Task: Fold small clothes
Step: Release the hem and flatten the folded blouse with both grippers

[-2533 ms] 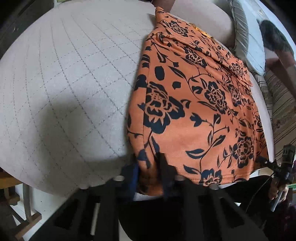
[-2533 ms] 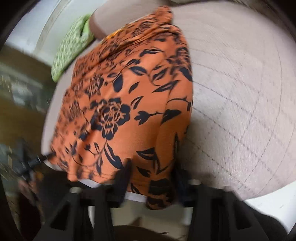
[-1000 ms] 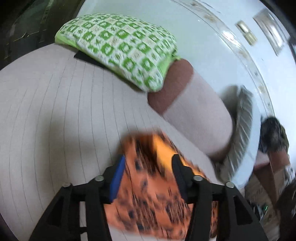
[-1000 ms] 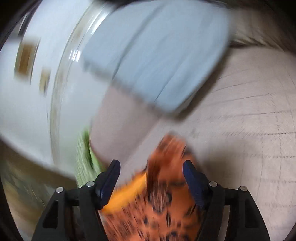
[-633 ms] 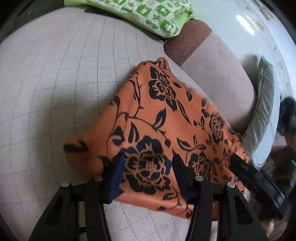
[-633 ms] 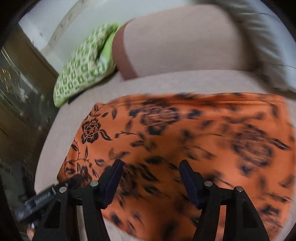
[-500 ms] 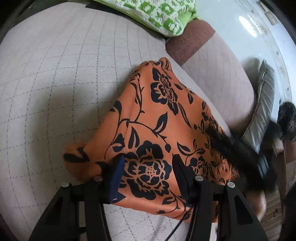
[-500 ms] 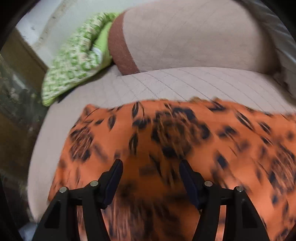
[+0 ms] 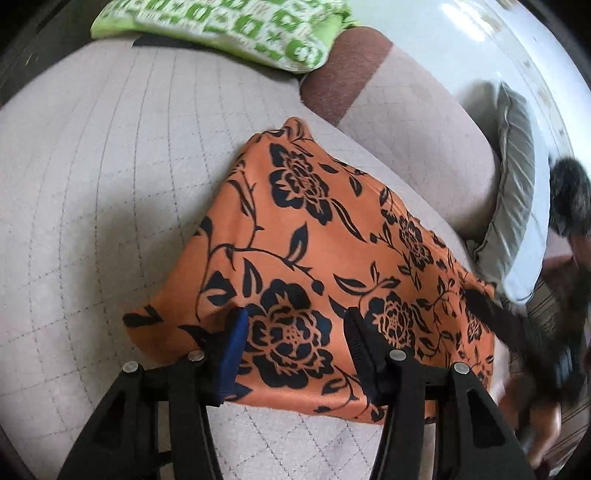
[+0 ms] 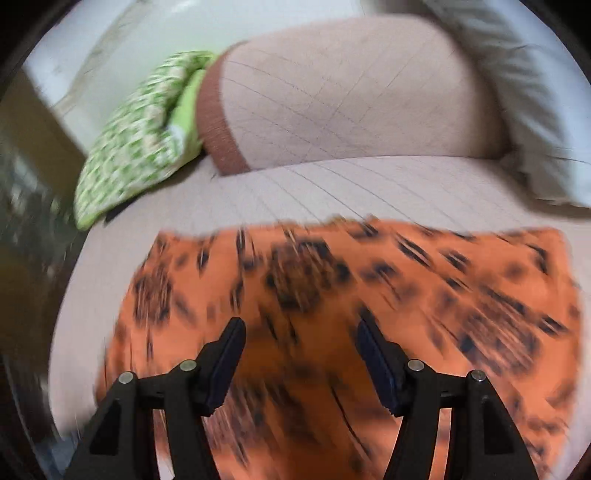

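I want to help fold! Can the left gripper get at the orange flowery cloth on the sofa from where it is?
Probably yes. The left gripper hangs open right over the orange cloth with black flowers, which lies flat on the beige quilted sofa seat. Nothing lies between them; the green checked pillow sits far back.

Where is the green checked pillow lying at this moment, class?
In the left wrist view the green checked pillow lies at the top, at the far edge of the beige cushion, beside the brown-ended bolster and beyond the orange floral garment.
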